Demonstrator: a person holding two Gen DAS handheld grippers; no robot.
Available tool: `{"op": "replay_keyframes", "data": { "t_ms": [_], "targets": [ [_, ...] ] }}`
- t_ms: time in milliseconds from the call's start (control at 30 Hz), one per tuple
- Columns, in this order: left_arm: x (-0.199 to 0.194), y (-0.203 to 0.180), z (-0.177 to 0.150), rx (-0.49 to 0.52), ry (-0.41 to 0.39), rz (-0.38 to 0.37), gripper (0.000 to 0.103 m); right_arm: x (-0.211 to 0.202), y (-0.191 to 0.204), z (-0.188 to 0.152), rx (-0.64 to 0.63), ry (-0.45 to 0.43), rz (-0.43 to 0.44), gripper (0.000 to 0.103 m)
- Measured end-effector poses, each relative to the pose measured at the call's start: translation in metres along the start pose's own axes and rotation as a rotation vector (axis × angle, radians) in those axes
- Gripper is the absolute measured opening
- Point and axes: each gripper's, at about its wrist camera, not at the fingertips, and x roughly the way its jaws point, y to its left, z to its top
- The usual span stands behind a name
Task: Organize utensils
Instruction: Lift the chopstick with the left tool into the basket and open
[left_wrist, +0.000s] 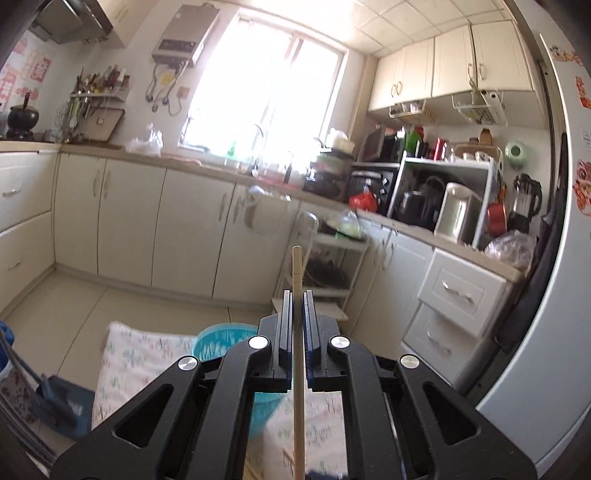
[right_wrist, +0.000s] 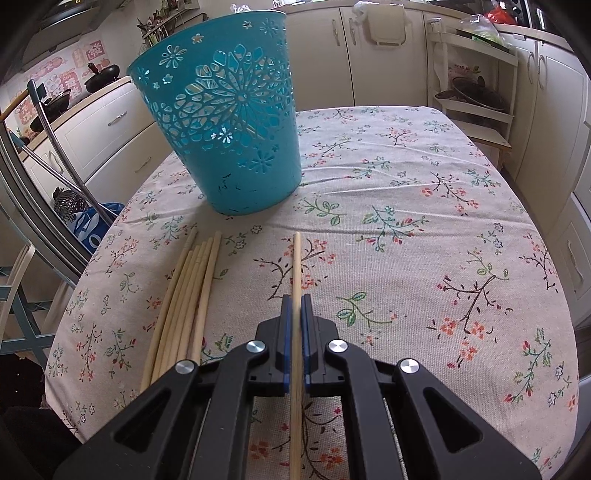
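Left wrist view showed the left gripper closed tight on a single chopstick, lifted well above the table and pointing almost level toward the kitchen cabinets and the bright window. The stick ran up between the pads and past their tips. Below the claw the rim of the blue basket peeked out over the flowered tablecloth. In the right wrist view, the right gripper was likewise clamped on one chopstick, tilted down over the near part of the table. A loose bundle of chopsticks lay near the table's left edge, and the basket stood upright toward the far left corner.
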Motion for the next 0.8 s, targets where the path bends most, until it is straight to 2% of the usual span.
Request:
{"op": "replay_keyframes", "data": {
  "t_ms": [133,300,567,800],
  "targets": [
    [0.033,0.008,0.026,-0.033,-0.05,0.035,0.005,0.0,-0.001,0.0,0.009,0.002,0.009,0.006],
    [0.074,0.025,0.032,-0.083,-0.086,0.101,0.005,0.001,-0.004,0.002,0.019,0.01,0.025,0.006],
    [0.121,0.055,0.009,-0.163,-0.108,0.21,0.005,0.003,-0.007,0.004,0.038,0.021,0.052,0.006],
    [0.134,0.055,-0.018,-0.123,-0.072,0.27,0.005,0.003,-0.009,0.005,0.049,0.022,0.067,0.006]
  ]
}}
